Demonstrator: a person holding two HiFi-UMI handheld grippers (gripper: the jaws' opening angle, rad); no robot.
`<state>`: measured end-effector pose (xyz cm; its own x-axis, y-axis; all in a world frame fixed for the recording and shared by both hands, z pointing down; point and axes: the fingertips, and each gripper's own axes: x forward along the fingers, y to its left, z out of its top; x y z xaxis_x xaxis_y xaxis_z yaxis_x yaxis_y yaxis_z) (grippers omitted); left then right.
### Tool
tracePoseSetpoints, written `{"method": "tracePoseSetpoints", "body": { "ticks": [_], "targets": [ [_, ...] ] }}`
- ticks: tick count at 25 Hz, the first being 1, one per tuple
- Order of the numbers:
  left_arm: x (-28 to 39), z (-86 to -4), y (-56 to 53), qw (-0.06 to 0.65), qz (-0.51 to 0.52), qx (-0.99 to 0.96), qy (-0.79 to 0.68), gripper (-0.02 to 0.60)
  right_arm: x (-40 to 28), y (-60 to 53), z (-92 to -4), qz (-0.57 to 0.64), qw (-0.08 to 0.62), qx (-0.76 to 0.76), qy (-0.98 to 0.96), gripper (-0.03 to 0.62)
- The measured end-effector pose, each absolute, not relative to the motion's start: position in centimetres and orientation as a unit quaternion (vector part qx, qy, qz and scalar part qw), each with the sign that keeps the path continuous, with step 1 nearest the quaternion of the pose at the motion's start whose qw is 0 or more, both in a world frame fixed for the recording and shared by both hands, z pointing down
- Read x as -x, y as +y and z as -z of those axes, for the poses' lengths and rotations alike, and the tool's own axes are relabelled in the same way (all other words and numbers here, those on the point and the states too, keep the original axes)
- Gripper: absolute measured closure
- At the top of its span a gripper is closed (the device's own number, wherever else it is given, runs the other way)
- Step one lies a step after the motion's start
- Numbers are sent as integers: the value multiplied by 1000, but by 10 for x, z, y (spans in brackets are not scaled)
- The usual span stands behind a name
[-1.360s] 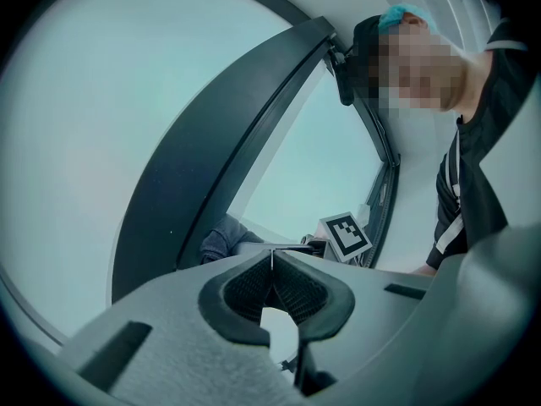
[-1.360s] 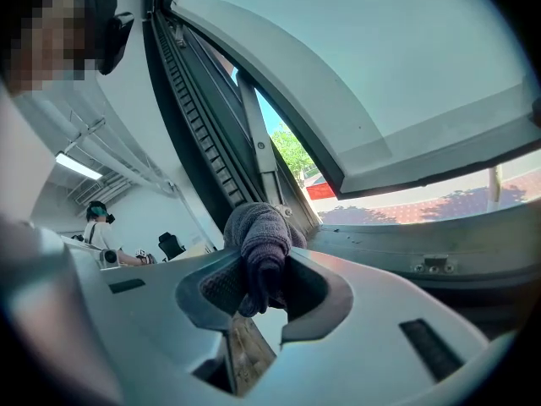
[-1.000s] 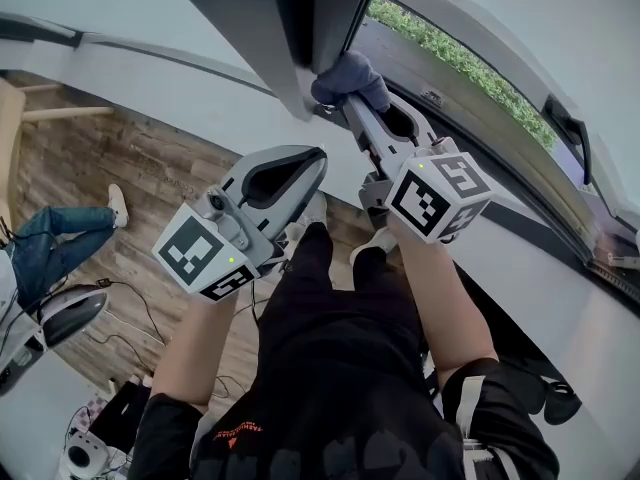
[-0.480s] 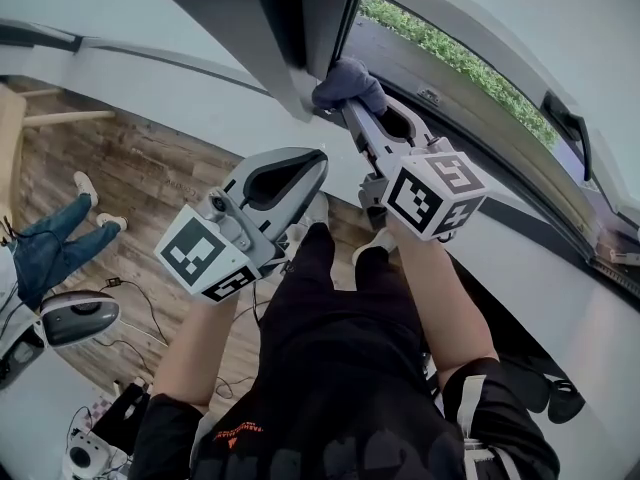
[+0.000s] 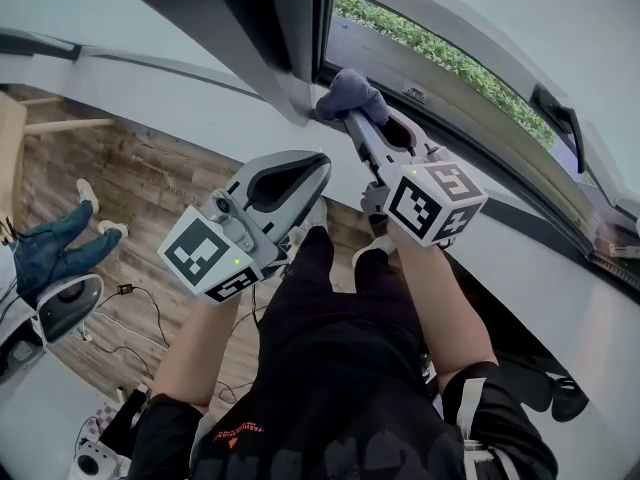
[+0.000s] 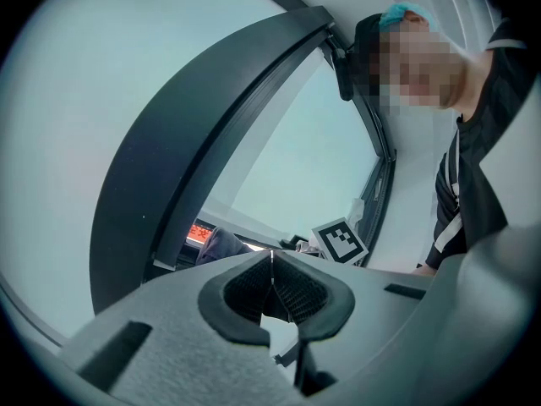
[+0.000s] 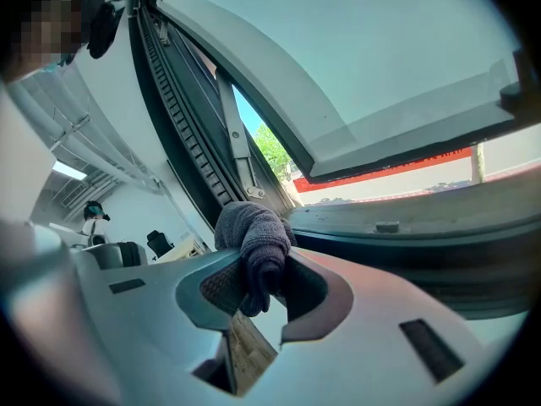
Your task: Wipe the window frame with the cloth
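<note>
The bunched grey cloth (image 5: 350, 90) is pinched between the fingers of the right gripper (image 5: 352, 118), at the bottom corner of the dark window frame (image 5: 290, 48) where the sash meets the sill. The left gripper (image 5: 316, 162) hangs below, apart from the frame, its fingers pressed together with nothing between them.

The left gripper (image 6: 271, 260) is facing the dark window frame (image 6: 194, 134), its jaws pressing together on nothing. Beyond them, a grey cloth (image 6: 221, 245) is sitting near a marker cube (image 6: 340, 239).
</note>
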<state>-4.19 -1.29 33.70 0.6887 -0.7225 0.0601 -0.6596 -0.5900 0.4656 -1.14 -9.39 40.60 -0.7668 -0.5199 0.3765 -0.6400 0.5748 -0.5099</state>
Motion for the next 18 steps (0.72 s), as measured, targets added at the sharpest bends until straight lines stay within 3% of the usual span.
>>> {"method": "tracePoseSetpoints", "body": {
  "ticks": [18],
  "targets": [
    [7,-328,-8,223,56,-903,-363,557,-34,-83,-408,-326,86,-352,-873,500]
  ]
}}
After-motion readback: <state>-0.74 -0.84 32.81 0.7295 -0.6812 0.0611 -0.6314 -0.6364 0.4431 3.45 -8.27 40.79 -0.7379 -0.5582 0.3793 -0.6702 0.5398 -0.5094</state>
